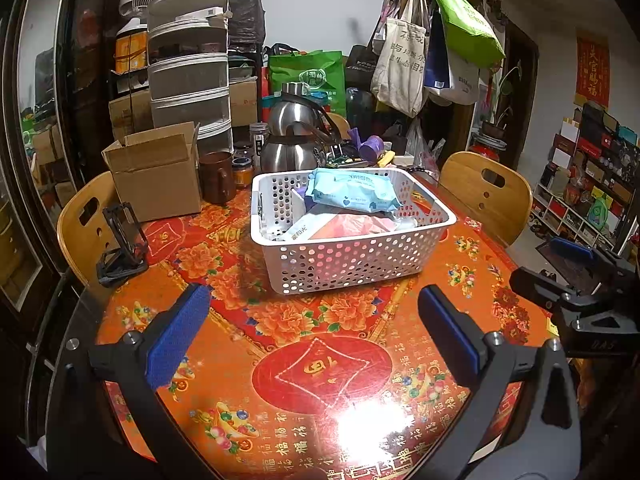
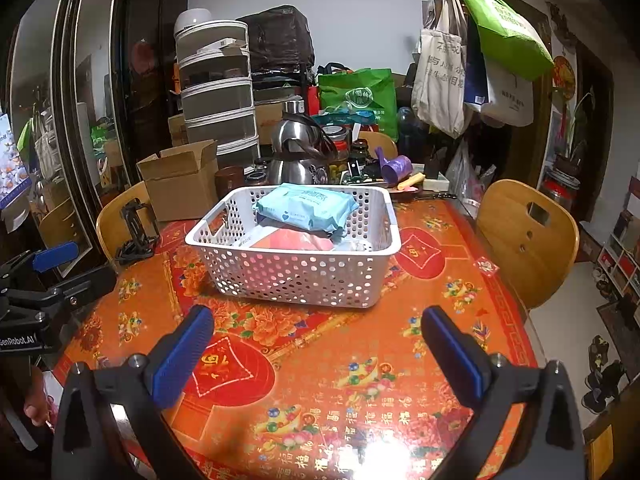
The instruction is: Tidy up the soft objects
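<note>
Left wrist view: left gripper (image 1: 314, 332) hangs over the table (image 1: 248, 344), jaws spread wide, nothing between the blue pads (image 1: 176, 340). One white perforated basket (image 1: 352, 256) stands mid-table, well ahead of the fingertips. One pale blue wipes pack (image 1: 352, 192) lies on top, above a pink soft pack (image 1: 352, 224) and a white pouch (image 1: 298, 232); at least three soft items counted, more possibly hidden beneath. Judgement: items already gathered in the basket, so sorting looks largely complete. One open cardboard box (image 1: 156, 172) and one steel kettle (image 1: 292, 140) stand behind.

Right wrist view: right gripper (image 2: 318, 336) likewise wide open and empty, over bare tablecloth short of the basket (image 2: 296, 276). Wipes pack (image 2: 306, 204) rests uppermost, slightly tilted. Two wooden chairs flank the table.
</note>
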A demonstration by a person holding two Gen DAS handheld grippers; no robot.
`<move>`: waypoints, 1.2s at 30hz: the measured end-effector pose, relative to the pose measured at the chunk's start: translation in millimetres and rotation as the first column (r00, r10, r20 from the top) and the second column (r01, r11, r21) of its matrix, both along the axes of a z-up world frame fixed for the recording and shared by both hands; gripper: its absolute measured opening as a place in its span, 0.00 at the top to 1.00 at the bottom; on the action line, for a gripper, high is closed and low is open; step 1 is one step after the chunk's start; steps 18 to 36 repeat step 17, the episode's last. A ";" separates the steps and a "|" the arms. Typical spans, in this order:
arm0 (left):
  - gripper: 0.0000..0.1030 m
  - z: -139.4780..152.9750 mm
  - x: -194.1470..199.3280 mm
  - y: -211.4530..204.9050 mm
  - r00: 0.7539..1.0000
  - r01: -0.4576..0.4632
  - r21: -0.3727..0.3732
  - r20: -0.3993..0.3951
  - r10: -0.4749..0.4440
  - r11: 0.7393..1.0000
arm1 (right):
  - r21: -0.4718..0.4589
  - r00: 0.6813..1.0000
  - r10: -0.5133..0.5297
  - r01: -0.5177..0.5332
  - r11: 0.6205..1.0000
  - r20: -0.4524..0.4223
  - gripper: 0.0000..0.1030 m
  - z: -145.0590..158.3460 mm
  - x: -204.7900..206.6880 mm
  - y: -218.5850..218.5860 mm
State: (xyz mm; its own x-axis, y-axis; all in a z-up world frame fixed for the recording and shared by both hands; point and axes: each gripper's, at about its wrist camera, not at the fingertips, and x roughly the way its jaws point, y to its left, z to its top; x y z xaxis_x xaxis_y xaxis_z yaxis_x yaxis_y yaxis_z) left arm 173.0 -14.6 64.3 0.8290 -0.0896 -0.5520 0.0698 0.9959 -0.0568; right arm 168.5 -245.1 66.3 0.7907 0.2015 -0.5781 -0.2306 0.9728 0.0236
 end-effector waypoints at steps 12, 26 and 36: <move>0.00 -3.4 -1.7 -2.3 1.000 0.009 0.012 0.011 -0.009 1.000 | 0.001 1.000 -0.001 0.001 1.000 -0.004 0.00 -2.2 1.0 0.9; 0.00 -3.9 -2.0 -2.1 1.000 0.019 0.012 0.022 -0.019 1.000 | 0.005 1.000 0.000 0.000 1.000 -0.005 0.00 -3.1 2.3 0.7; 0.00 -3.9 -2.0 -2.1 1.000 0.019 0.012 0.022 -0.019 1.000 | 0.005 1.000 0.000 0.000 1.000 -0.005 0.00 -3.1 2.3 0.7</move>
